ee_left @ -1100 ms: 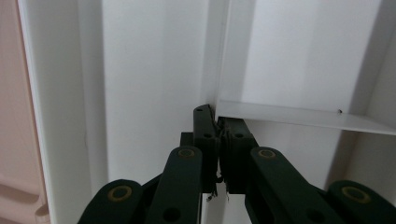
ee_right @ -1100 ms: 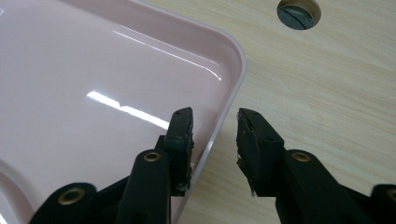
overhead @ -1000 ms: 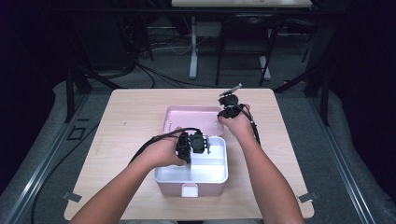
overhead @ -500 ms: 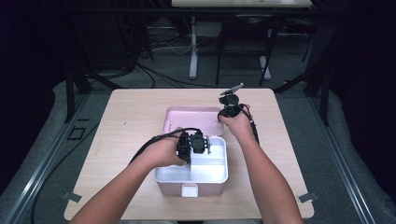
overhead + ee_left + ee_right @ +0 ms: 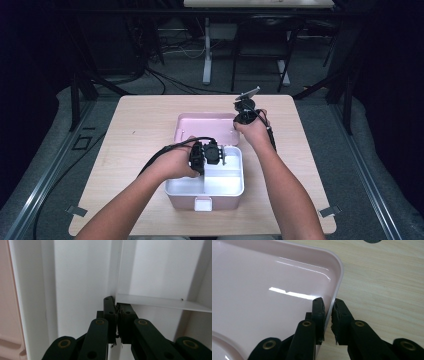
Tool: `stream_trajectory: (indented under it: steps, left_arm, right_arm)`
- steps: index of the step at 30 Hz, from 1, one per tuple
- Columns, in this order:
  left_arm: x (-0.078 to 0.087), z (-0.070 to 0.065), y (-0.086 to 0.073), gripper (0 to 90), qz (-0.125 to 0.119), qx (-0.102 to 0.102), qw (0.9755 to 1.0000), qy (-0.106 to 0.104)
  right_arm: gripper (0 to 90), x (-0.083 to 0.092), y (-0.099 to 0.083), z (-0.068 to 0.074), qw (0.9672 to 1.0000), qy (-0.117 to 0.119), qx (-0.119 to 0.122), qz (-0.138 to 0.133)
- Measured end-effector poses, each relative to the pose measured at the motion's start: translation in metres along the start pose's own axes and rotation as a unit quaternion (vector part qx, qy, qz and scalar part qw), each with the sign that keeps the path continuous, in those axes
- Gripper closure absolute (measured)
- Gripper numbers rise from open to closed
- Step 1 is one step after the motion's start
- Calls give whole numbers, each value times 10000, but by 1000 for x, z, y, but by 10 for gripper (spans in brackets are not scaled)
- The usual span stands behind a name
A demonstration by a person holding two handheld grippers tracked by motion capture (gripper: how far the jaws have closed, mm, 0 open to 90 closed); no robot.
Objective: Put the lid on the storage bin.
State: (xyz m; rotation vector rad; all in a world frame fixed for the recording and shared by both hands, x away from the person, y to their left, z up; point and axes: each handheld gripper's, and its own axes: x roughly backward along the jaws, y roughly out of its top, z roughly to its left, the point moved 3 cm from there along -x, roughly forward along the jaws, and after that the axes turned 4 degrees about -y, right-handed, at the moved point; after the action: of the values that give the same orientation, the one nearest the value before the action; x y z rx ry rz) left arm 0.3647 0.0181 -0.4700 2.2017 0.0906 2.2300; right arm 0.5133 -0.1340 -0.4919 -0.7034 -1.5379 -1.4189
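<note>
Pink box at near middle of counter, white tray inside. Left claw down in box, clamped on thin white divider of tray; no shift since earlier frame. Lid lies open flat behind box, toward far side. Right claw at lid's right edge, jaws just been closing, now pinching lid rim. Both hands, box, lid sit as earlier.

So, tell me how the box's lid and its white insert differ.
The lid is pink and lies flat on the table; the white insert sits inside the box. The lid is undivided; the insert has partitions. The right gripper pinches the lid's rim; the left gripper clamps an insert partition.
</note>
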Motion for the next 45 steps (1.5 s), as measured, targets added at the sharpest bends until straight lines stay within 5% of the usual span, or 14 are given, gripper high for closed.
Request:
stream_trajectory:
  steps: [27, 45]
  left_arm:
    - [0, 0, 0, 865, 3, 9, 10000, -14]
    - [0, 0, 0, 865, 6, -1, 10000, -14]
  right_arm:
    - [825, 16, 0, 0, 9995, 46, -33, -313]
    - [840, 43, 0, -4, 9967, 389, -30, -707]
